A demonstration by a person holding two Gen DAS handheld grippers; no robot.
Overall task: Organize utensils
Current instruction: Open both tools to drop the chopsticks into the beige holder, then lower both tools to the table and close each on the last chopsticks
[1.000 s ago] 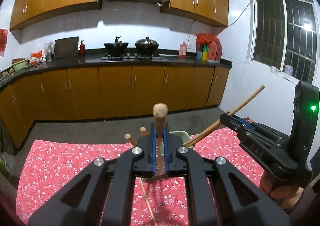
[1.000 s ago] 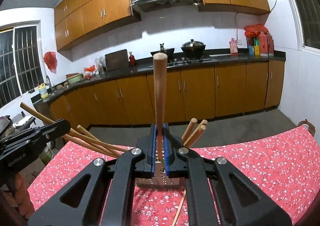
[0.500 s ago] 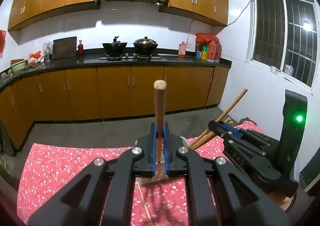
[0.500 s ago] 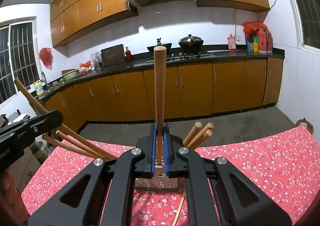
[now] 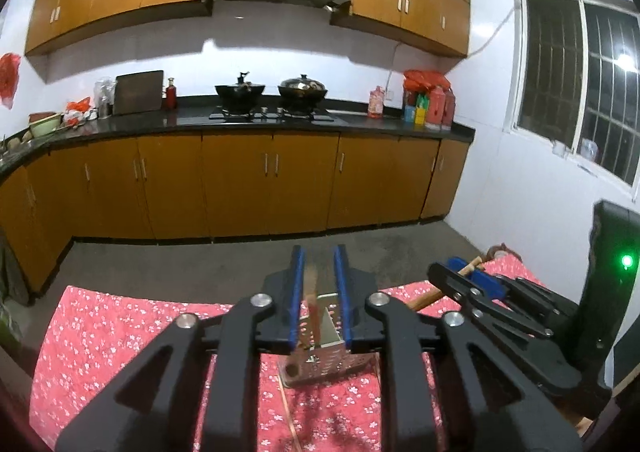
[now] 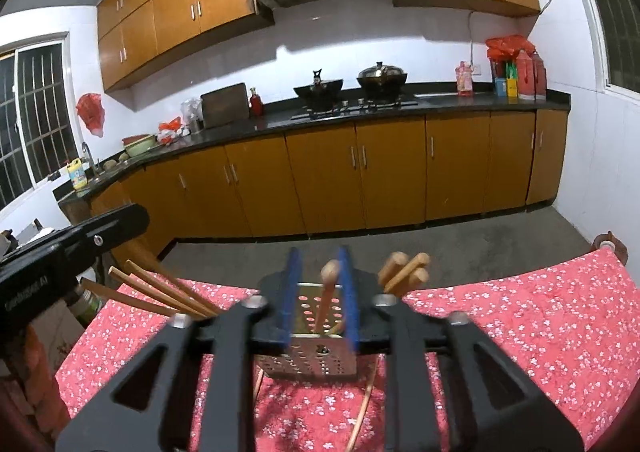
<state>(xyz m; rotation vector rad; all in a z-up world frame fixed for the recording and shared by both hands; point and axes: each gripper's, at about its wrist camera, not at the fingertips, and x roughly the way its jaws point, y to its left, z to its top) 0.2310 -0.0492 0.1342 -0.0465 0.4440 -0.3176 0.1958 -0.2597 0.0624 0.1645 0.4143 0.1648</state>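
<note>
A perforated metal utensil holder (image 6: 316, 356) stands on the red flowered tablecloth (image 6: 520, 332); it also shows in the left wrist view (image 5: 328, 360). My right gripper (image 6: 319, 296) is open, its jaws astride a wooden handle (image 6: 329, 292) that stands loose in the holder. My left gripper (image 5: 319, 292) is open above the holder, a blurred wooden handle (image 5: 312, 304) between its jaws. Several wooden handles (image 6: 404, 272) and chopsticks (image 6: 160, 292) lean out of the holder. The right gripper's body (image 5: 500, 304) is at the right in the left wrist view.
Loose chopsticks (image 6: 364, 408) lie on the cloth in front of the holder, one also in the left wrist view (image 5: 290, 416). The left gripper's body (image 6: 60, 260) is at the left. Beyond the table edge are grey floor and kitchen cabinets (image 5: 240, 184).
Both grippers opened and let go of their wooden utensils, which dropped down into the holder. Both grippers have come lower, closer over the holder.
</note>
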